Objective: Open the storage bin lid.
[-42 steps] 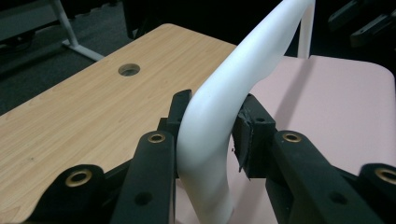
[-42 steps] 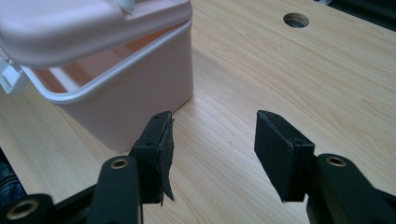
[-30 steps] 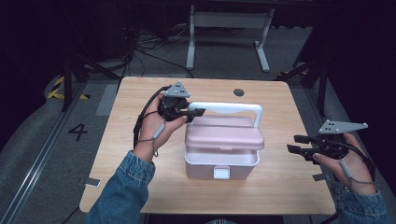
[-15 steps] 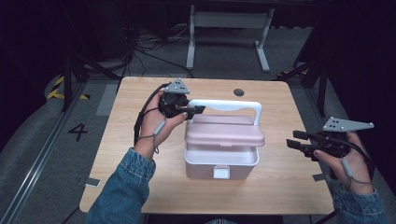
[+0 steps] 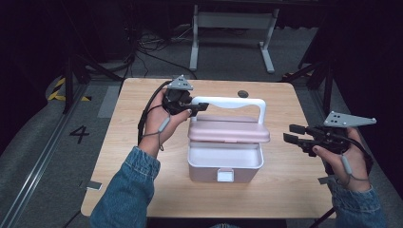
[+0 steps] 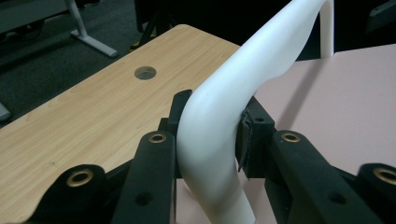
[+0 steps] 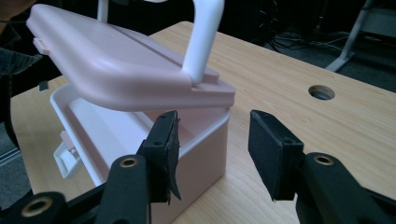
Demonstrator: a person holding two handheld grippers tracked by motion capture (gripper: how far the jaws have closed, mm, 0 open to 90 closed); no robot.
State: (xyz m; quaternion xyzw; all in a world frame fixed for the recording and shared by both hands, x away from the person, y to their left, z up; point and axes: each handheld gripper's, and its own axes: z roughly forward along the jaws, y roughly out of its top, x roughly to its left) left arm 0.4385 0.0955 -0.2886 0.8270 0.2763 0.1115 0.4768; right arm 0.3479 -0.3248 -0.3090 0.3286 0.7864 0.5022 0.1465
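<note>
A pink box (image 5: 223, 164) stands mid-table with its pink lid (image 5: 228, 133) tilted up off the base, so the white inside shows at the front. My left gripper (image 5: 199, 108) is shut on the left corner of the lid's white handle (image 5: 228, 101). In the left gripper view the pads clamp the handle (image 6: 219, 116) from both sides. My right gripper (image 5: 290, 133) hovers to the right of the box, apart from it. Its jaws have just been closing, but they stand open with nothing between them. In the right gripper view it (image 7: 212, 149) faces the box's end wall (image 7: 205, 140) under the lid (image 7: 116, 65).
The wooden table (image 5: 142, 190) has a round cable hole (image 5: 243, 93) behind the box. A white latch (image 5: 225, 175) hangs on the box front. A metal stand (image 5: 233, 21) and cables sit on the dark floor beyond the table.
My right gripper has risen a little and its jaws have narrowed slightly. The left gripper keeps its hold on the handle, with the lid staying raised.
</note>
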